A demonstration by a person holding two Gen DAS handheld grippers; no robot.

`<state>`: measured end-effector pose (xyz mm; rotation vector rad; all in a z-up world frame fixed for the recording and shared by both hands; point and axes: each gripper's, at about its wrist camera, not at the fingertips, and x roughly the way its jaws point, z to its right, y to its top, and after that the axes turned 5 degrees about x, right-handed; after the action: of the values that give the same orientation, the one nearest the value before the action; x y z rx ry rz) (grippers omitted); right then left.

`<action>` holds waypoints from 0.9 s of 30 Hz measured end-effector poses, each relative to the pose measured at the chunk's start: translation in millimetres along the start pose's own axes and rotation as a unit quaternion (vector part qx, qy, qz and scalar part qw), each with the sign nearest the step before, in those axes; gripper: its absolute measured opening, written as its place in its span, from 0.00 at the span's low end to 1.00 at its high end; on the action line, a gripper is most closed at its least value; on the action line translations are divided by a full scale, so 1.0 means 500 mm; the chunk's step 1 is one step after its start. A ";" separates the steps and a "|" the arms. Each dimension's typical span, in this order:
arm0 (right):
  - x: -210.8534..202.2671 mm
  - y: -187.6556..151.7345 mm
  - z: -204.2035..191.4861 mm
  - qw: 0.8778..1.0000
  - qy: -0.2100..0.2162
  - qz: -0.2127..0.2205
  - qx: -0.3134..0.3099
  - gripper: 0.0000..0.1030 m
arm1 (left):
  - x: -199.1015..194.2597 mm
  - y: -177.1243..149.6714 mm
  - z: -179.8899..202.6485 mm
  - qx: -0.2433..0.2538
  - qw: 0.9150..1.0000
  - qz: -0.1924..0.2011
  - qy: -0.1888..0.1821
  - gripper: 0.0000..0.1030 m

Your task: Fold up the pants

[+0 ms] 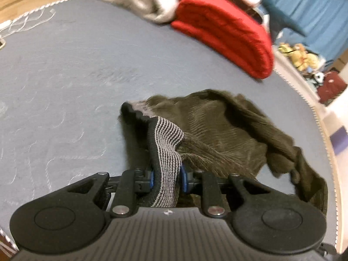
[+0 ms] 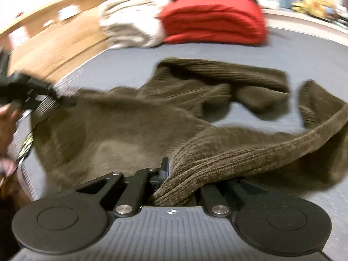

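While both claws have a hold on the pants, the folding has hardly begun. On the left side, the left gripper is nearly closed and pinches the stripy waistband, which is thick, so the blue pads sit a little apart with the band squeezed between them. From there the brown ribbed cloth hangs down and spreads out to the right over the grey bed.

In the right wrist view the same pants lie in a bumpy heap in the middle of the bed. The legs are twisted and crossed, not lying flat side by side. At the left edge of that view a hand holds the other claw at the waistband.

Further right, the right gripper is pinched tight on a thick bunch of the brown cloth, and a long leg runs from it up to the right.

Behind the pants, a grey and white blanket sits on the left and a folded red blanket just beside it on the right. They are well apart from the pants.

I think the pants need to be lifted, shaken straight and laid flat first. No fold has been made yet.
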<state>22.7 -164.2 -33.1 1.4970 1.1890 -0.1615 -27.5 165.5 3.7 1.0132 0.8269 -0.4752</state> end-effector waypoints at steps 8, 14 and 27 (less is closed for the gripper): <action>0.041 -0.017 -0.003 0.997 -0.001 -0.080 -0.008 0.10 | 0.008 0.014 -0.016 -0.032 0.996 0.001 0.087 0.70; 0.037 -0.012 0.005 0.997 0.001 -0.082 0.012 0.18 | -0.016 0.016 0.042 0.014 0.998 0.047 0.046 0.75; -0.113 0.081 0.185 0.990 -0.054 0.048 0.124 0.50 | 0.042 -0.100 0.252 0.225 0.962 -0.004 -0.153 0.37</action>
<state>71.0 -263.5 1.2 1.7354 1.0362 -0.3314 -1.3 31.1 -6.0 1.3126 0.4516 -0.8296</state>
